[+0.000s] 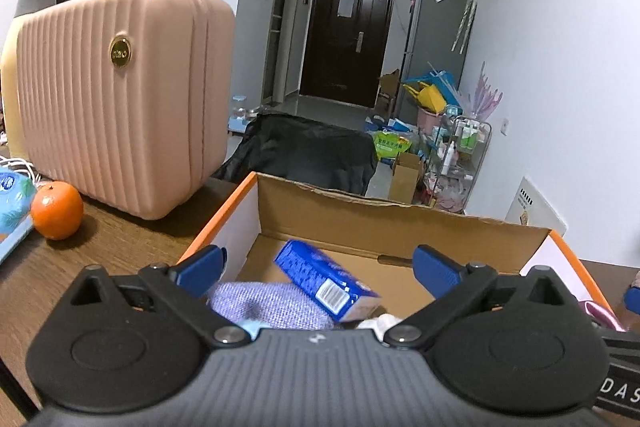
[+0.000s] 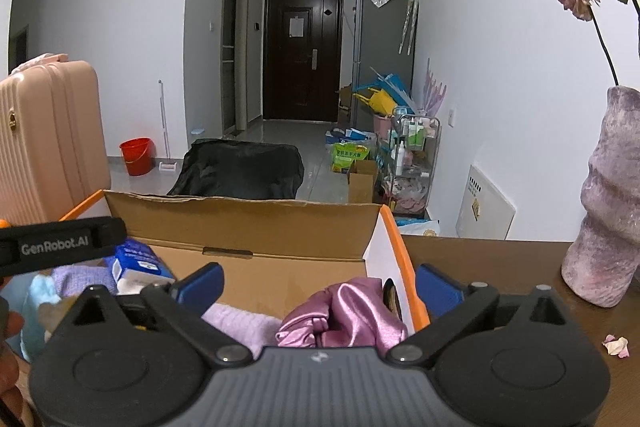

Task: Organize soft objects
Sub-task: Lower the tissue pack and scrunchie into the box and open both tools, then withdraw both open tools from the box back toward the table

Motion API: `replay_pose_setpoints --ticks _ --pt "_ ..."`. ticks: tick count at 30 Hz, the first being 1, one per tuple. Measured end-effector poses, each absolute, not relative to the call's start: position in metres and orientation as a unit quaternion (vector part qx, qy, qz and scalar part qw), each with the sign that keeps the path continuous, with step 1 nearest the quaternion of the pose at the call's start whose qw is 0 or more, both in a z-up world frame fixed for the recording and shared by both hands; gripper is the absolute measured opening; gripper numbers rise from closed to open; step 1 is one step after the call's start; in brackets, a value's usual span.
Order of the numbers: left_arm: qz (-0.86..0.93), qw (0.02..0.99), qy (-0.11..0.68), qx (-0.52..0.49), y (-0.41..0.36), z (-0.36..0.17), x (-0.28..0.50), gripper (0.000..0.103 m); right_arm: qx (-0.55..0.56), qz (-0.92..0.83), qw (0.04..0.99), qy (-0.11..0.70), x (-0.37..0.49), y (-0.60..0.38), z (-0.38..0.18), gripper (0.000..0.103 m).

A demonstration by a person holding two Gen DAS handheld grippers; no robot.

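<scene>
The satin cloth (image 2: 346,315) lies in the box (image 2: 280,223), against its right wall, beside a lilac knit (image 2: 244,323); a blue carton (image 1: 326,279) leans further left. The box's near half is open. The right gripper (image 2: 318,287) hangs over the cloth, tilted down, jaws wide, gripping nothing. The left gripper (image 1: 318,269), likewise spread and empty, hovers above the carton.

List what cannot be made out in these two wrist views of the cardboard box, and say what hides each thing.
- Left wrist view: the near part of the lilac knit cloth, behind the left tongs' body.
- Right wrist view: the lower part of the pink satin cloth, behind the right tongs' body.
- Right wrist view: the blue tissue pack, partly behind a black strap; print too blurred.
</scene>
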State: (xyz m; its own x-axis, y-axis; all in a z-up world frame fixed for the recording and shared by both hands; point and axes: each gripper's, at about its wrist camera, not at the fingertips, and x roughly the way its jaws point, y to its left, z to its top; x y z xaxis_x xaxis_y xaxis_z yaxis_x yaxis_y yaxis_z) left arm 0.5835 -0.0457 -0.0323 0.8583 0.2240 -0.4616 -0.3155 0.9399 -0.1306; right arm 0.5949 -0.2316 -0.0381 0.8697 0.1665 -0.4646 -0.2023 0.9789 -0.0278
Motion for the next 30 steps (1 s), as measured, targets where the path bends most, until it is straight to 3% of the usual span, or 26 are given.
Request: replay_pose_setpoints --ticks 30 --pt "0.124 0.965 0.213 -0.088 -0.051 -0.036 0.551 0.103 -0.009 0.094 0.970 0.225 0.559 -0.254 -0.041 0.103"
